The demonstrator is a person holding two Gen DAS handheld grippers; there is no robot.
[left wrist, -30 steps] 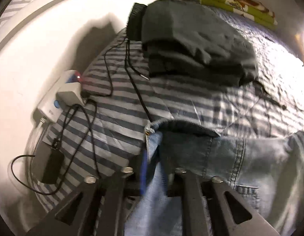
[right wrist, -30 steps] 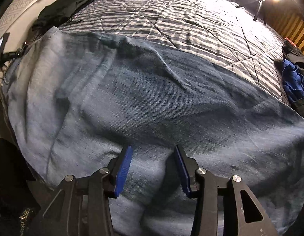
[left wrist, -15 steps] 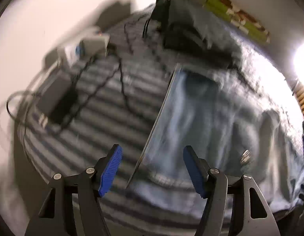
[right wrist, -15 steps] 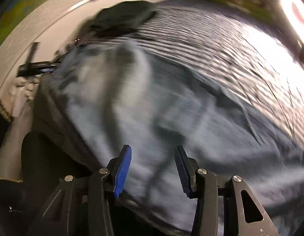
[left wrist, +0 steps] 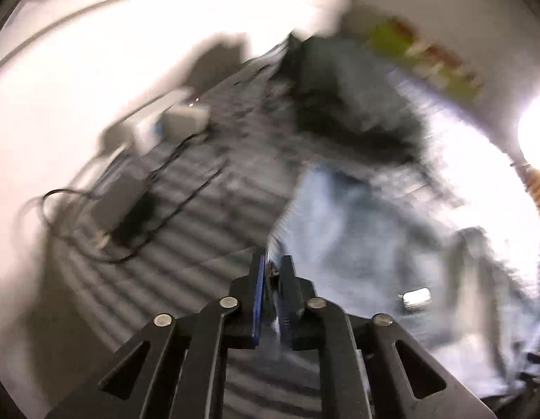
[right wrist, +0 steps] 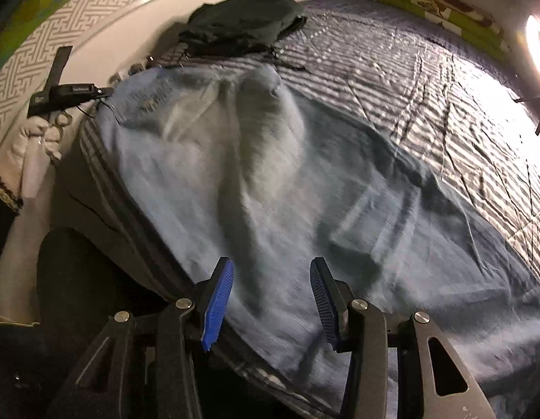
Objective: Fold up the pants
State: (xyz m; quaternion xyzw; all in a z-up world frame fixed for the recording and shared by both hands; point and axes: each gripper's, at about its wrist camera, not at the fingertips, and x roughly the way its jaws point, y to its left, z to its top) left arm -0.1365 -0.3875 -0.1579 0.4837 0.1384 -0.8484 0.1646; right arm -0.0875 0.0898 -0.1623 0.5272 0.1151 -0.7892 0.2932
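Striped bedding (right wrist: pixel 427 80) covers the bed, and the jeans (right wrist: pixel 270 188) lie spread across its near side, below the dark clothes pile (right wrist: pixel 242 22). At the jeans' left edge the left gripper (left wrist: pixel 273 272) has just been closing, its jaws now pinched on the denim hem, likely to lift it for a fold. Near the jeans' lower edge the right gripper (right wrist: pixel 271 296) hovers half open, holding nothing. Faded, rumpled denim, 1 long ridge down its middle.
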